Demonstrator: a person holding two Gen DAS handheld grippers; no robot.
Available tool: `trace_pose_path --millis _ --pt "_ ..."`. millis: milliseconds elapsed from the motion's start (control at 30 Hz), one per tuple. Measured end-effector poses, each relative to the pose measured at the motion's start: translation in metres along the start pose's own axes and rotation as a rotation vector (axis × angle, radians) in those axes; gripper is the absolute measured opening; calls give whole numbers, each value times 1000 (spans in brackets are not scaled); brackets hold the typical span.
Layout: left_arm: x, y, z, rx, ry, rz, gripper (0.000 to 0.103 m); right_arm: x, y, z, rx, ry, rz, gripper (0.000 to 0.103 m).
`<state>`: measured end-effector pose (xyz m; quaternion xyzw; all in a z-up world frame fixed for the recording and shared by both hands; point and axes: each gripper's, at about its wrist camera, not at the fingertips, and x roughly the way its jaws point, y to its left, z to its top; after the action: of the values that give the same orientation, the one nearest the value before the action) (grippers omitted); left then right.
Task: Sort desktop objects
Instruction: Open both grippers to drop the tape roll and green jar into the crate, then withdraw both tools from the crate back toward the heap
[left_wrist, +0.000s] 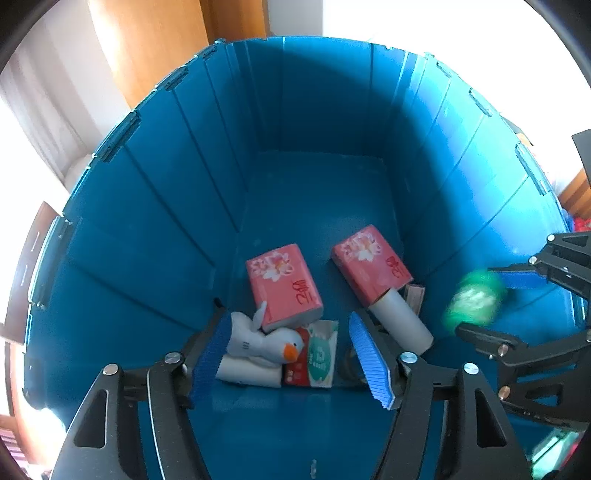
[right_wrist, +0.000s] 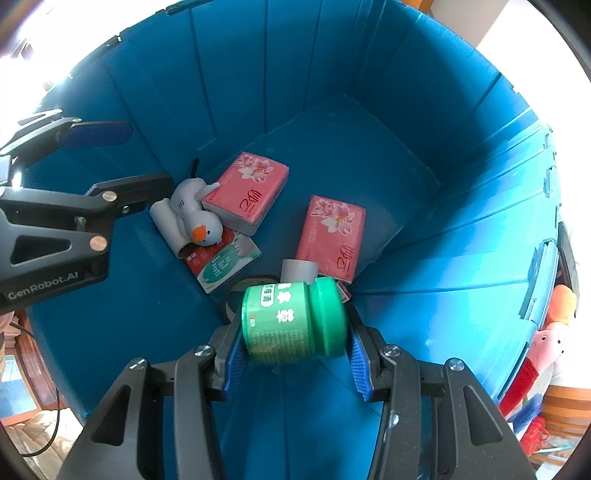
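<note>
The deep blue plastic bin (left_wrist: 155, 206) looks smooth, faintly glossy. At lower centre of the left wrist view, a soft white plush duck (left_wrist: 266, 341) touches a shiny film-wrapped pink tissue pack (left_wrist: 282, 286). The green plastic jar (right_wrist: 291, 321) gleams.

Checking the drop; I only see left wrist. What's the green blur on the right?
Observer: A green jar, lying sideways between the pads of the right hand-held gripper, above the blue bin floor.
Operator: Gripped?
Observer: Cannot tell. The pads flank its base and lid, but contact is unclear.
Operator: Left holding the goose?
Observer: No. From the side, the left hand-held gripper is open and the goose toy lies beyond its fingertips, across a white roll.
</note>
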<state>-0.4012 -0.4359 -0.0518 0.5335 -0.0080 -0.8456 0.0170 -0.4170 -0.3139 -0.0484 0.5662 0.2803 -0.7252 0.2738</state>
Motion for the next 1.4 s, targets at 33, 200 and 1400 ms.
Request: trace_pose_path --millis 33,200,1400 --pt "0 0 0 -1 -3 2 70 -1 0 0 0 -1 -1 52" --pt "0 -1 -2 -6 -10 6 72 -1 2 1 -9 -17 -19 74" --pt "-121 -122 -32 40 -238 36 74 -105 -40 -102 135 -308 -100 75"
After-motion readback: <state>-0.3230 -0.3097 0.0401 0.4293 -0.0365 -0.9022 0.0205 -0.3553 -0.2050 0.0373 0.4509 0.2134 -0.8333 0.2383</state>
